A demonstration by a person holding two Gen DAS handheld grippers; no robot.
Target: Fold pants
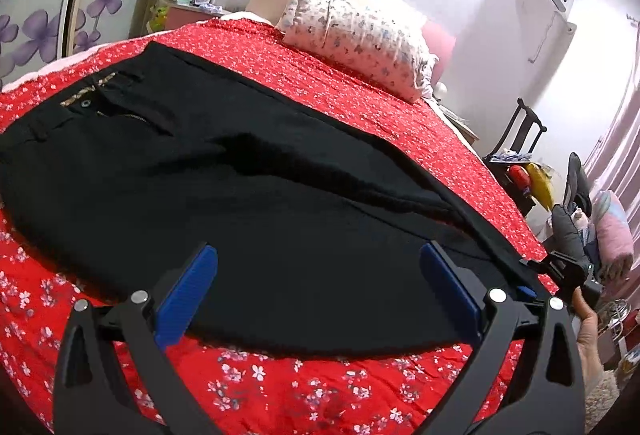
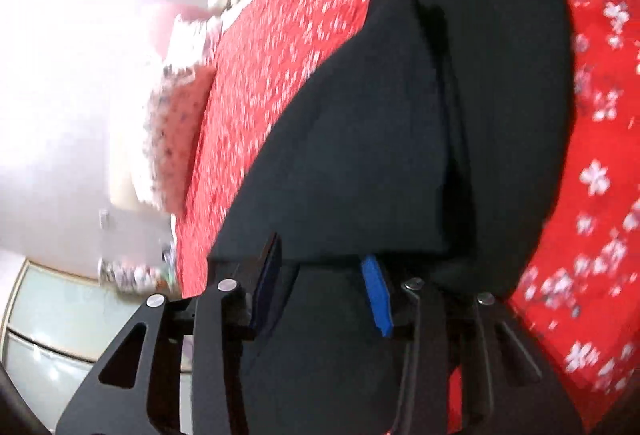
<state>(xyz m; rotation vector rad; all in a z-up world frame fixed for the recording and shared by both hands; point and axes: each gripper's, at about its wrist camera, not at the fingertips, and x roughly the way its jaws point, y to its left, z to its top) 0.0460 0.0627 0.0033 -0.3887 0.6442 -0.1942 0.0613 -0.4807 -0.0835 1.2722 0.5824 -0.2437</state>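
Black pants (image 1: pixel 248 187) lie spread on the red flowered bedspread (image 1: pixel 340 83), waistband and button at the far left. My left gripper (image 1: pixel 320 259) is open, its blue pads wide apart just above the near edge of the pants, holding nothing. My right gripper (image 2: pixel 320 259) is turned on its side at the leg end of the pants (image 2: pixel 440 115); black fabric lies between its blue pads (image 2: pixel 378 295), which stand partly apart. It also shows at the right edge of the left wrist view (image 1: pixel 560 267), at the leg end.
A flowered pillow (image 1: pixel 356 35) lies at the head of the bed. A black chair (image 1: pixel 520 139) with clutter stands beyond the bed's right side. A wardrobe with purple flowers (image 1: pixel 48 7) is at the left. A white air conditioner (image 1: pixel 540 7) stands in the corner.
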